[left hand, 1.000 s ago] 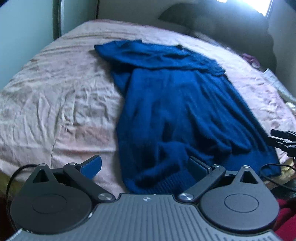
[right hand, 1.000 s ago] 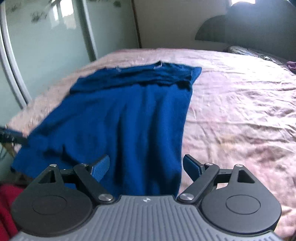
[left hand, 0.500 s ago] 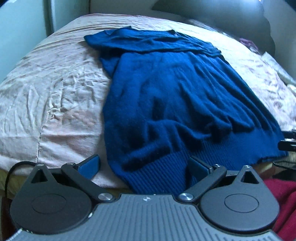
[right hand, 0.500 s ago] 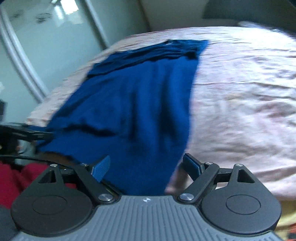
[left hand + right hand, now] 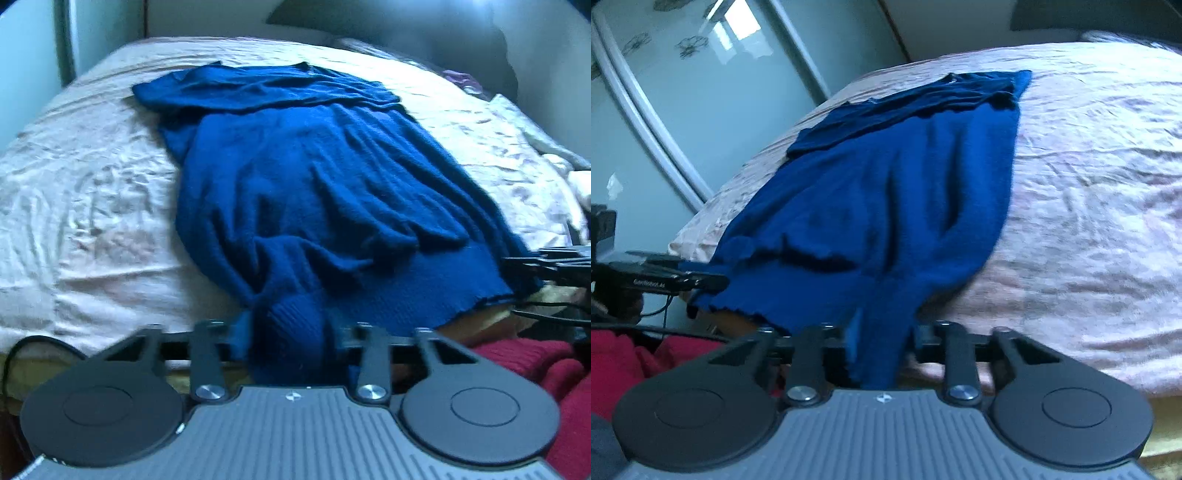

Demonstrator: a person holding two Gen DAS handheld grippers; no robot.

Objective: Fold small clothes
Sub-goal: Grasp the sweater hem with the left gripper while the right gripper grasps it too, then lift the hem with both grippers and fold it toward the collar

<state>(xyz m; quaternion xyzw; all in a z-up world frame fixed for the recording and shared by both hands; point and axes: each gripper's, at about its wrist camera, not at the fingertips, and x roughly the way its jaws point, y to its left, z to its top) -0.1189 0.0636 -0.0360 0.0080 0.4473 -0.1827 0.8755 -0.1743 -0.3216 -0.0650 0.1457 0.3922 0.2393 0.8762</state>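
At the foot of the bed (image 5: pixel 92 206), the blue sweater (image 5: pixel 317 184) lies spread lengthwise, collar at the far end. Half a second ago both my claws gaped open over its hem; now my left claw (image 5: pixel 288 332) pinches one hem corner and my right claw (image 5: pixel 882 336) the other, knit bunched between the pads. I judge the fold can begin.
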